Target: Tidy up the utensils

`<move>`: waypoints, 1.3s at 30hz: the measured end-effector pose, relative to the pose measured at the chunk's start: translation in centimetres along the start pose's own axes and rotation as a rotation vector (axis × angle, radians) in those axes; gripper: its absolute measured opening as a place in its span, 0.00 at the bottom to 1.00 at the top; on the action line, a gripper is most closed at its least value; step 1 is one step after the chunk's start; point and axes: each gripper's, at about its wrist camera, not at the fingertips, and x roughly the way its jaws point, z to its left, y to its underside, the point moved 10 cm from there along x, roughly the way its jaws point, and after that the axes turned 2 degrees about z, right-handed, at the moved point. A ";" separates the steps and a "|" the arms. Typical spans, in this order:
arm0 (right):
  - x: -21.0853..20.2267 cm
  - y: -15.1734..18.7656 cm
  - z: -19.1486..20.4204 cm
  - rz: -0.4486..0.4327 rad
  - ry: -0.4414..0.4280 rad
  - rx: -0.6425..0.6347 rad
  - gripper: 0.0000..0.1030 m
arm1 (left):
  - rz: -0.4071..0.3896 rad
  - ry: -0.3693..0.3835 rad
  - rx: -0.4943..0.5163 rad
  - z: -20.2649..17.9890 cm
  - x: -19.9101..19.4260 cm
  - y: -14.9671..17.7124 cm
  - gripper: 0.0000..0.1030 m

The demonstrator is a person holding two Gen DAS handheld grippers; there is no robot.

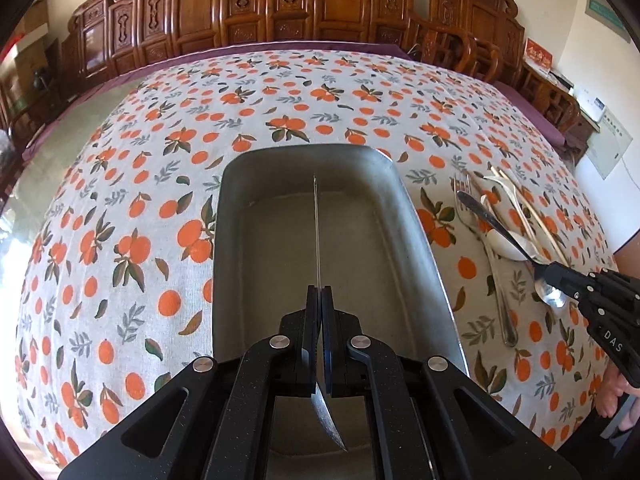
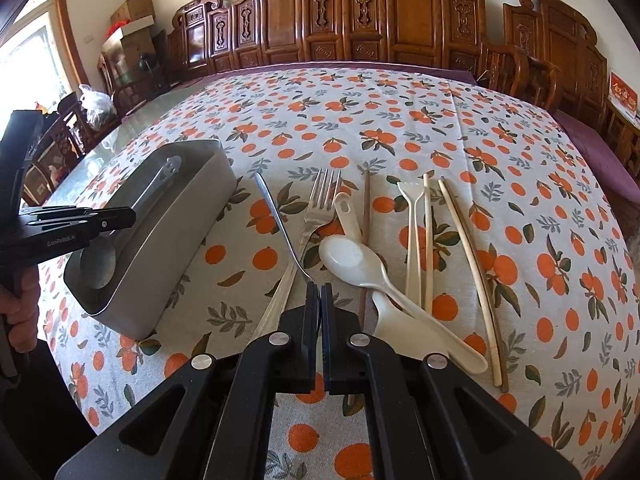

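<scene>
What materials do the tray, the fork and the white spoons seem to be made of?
Tray: probably stainless steel, dull brushed grey with soft reflections.
Fork: polished metal, likely steel; its tines shine brightly.
White spoons: cream, smooth and glossy, so ceramic or melamine plastic; the pictures cannot settle which.

The black left gripper's point(image 1: 320, 292) pads are covering the neck of a steel spoon point(image 1: 317, 232), seen edge-on. The black right gripper point(image 2: 320, 292) is hiding the middle of a second steel spoon point(image 2: 280, 220). The person's hand point(image 2: 24, 312) is being cropped by the left-hand frame edge. Red wall signs point(image 1: 538, 56) are staying illegibly small.
</scene>
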 end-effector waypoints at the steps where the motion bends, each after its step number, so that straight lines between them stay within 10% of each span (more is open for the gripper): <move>1: 0.1 0.0 0.1 0.001 0.000 -0.002 0.03 | 0.003 -0.005 0.007 0.0 0.1 0.1 0.01; 17: -0.4 -0.5 0.7 -0.013 0.022 0.014 0.03 | 0.004 0.005 0.043 -0.2 0.0 0.1 0.02; 39: 0.3 -4.3 13.5 0.032 -0.094 0.179 0.03 | -0.171 0.003 -0.060 6.6 -6.7 -2.1 0.11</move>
